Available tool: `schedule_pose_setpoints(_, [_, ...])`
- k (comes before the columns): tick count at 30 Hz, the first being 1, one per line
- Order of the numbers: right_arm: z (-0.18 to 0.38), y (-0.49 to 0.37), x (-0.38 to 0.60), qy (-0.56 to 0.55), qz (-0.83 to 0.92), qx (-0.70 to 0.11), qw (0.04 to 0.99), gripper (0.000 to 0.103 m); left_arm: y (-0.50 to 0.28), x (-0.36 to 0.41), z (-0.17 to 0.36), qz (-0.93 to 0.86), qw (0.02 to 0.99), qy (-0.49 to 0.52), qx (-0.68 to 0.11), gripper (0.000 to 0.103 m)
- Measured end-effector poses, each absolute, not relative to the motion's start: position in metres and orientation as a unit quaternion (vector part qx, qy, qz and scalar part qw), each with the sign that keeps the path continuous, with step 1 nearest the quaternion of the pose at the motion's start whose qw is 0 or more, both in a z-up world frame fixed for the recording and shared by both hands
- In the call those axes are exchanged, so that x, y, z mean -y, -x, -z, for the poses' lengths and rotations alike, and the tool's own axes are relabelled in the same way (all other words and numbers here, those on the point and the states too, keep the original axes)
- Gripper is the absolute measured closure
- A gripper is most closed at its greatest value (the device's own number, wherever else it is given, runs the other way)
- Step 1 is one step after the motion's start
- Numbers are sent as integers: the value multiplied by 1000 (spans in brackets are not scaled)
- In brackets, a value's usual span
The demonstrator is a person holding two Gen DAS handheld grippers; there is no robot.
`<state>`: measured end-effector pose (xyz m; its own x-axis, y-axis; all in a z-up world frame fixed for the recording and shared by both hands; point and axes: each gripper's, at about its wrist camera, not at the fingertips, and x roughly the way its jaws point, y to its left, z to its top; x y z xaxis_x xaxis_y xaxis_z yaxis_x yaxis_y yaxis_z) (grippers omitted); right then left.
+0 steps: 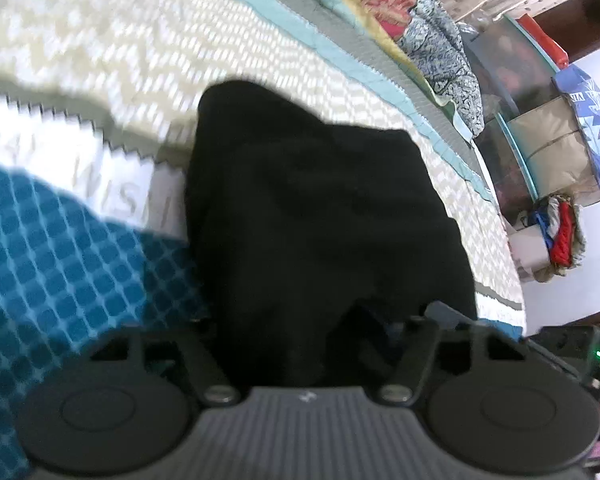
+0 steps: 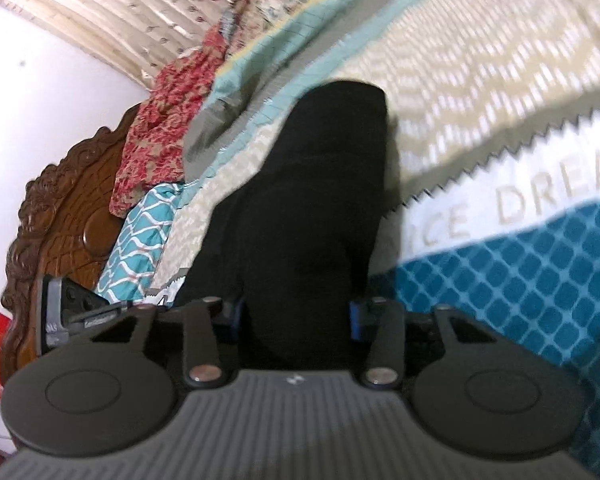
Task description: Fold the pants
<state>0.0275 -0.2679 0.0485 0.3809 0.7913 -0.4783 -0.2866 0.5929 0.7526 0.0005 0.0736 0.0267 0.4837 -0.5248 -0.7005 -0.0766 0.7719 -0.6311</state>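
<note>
Close up, black pants point(image 1: 300, 208) filling the middle of both wrist views, bunched and draped over a bedspread point(image 1: 100, 52) patterned in cream zigzags, with a teal diamond-print section point(image 1: 52, 248) toward the near side. Blurred throughout, so fabric folds hard to read.

From the left wrist view: left gripper point(image 1: 300, 332) with black cloth running straight down between its two arms and hiding the fingertips; apparently pinching the pants, arms set fairly wide apart with fabric packed in the gap. Part of the other tool's dark body point(image 1: 568, 344) visible at the right edge, green light lit. Beyond the bed's far edge, a heap of patterned bedding point(image 1: 440, 60), a cardboard box point(image 1: 552, 148) and a blue cloth point(image 1: 592, 120) hanging over it.

From the right wrist view: right gripper point(image 2: 294, 316) likewise with pants point(image 2: 312, 208) gathered between its blue-tipped fingers point(image 2: 354, 316), both pads pressed against the cloth on either side, so gripping the garment. Pants stretching away from the claw as a long dark strip up to a squared-off end lying on the cream zigzag area. Cream lettering point(image 2: 540, 196) on a white band just right of the pants. Carved wooden headboard point(image 2: 60, 216) at left, red floral fabric point(image 2: 164, 128) and a teal wavy-print pillow point(image 2: 140, 248) beside it, striped curtain point(image 2: 120, 12) above.
</note>
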Motion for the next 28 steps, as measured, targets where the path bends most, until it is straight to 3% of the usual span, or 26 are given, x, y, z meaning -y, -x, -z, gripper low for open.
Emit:
schedule_pose_setpoints(2, [-65,-23,257,-252,-357,-413,799,62,-6,-69,-46,140,823,278,-476,58])
schedule_pose_setpoints(7, [-108,-43,241,-189,-389,-332,838,64,-48,-62,-103,156,871,212,-414,58])
schedule_pose_setpoints(13, [-129,-132,231,-168,-383,-259,871,65,-149,-55,-134,146,909,149,-361,58])
schedule_pose_setpoints(17, [-118,-199,225,-172,-357,-233,888,64,-226,-42,-121,123,925,113,-342,58])
schedule_pose_setpoints(21, [-73,-265,222,-209,-318,-280,881,64,-288,-38,-62,94,906,115,-396,58])
schedule_pose_setpoints(22, [-57,-279,219,-219,-306,-310,873,64,-299,-37,-43,81,896,113,-421,56])
schedule_pose_setpoints(23, [-37,-291,218,-226,-286,-347,864,61,-306,-36,-24,62,889,109,-440,39])
schedule_pose_setpoints(25, [-2,-303,224,-252,-259,-392,846,57,-301,-40,-9,52,900,121,-416,25])
schedule_pose_setpoints(28, [2,-300,233,-273,-269,-386,839,55,-298,-48,-7,52,894,153,-418,22])
